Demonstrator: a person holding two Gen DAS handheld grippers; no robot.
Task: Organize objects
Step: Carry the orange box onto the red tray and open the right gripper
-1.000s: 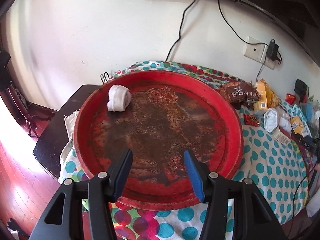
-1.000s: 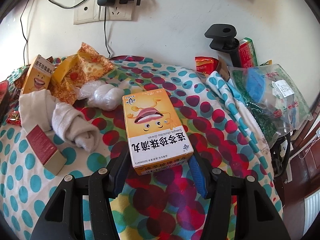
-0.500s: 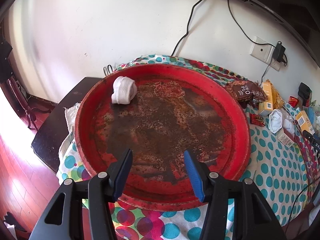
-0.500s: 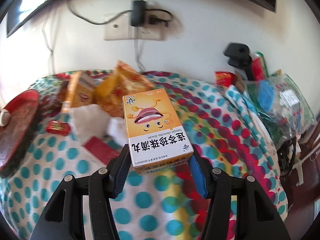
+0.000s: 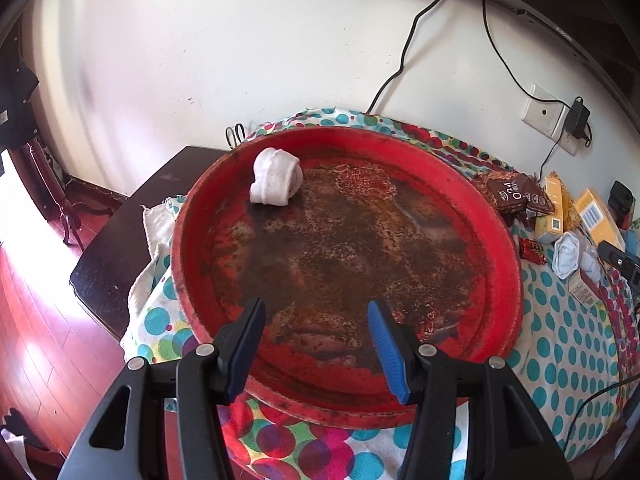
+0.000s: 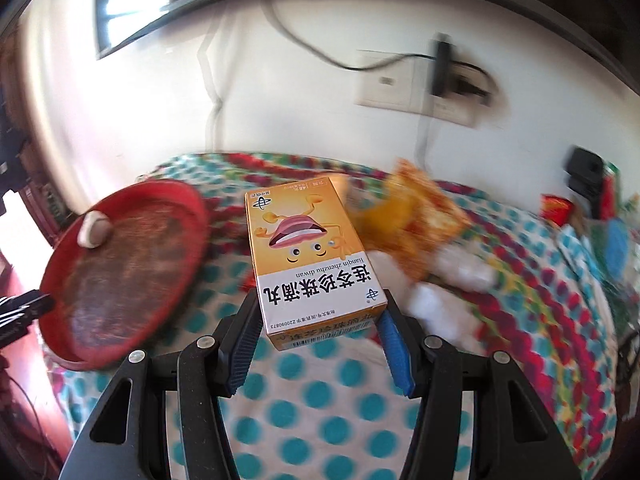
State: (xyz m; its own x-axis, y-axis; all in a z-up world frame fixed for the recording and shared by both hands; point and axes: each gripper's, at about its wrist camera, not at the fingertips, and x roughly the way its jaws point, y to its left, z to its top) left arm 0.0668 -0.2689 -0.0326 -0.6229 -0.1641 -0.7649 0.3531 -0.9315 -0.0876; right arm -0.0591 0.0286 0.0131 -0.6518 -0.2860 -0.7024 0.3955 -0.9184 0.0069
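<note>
Polka-dot cloth [image 5: 560,340] covers the desk, and on it lies a large red tray [image 5: 502,240] with a rolled white sock [image 5: 276,182] near its far rim. The left gripper [image 5: 316,344] hangs over the tray's near edge, jaws apart and empty. The right gripper [image 6: 316,344] clamps an orange medicine box [image 6: 308,252] above the cloth, right of the tray.
</note>
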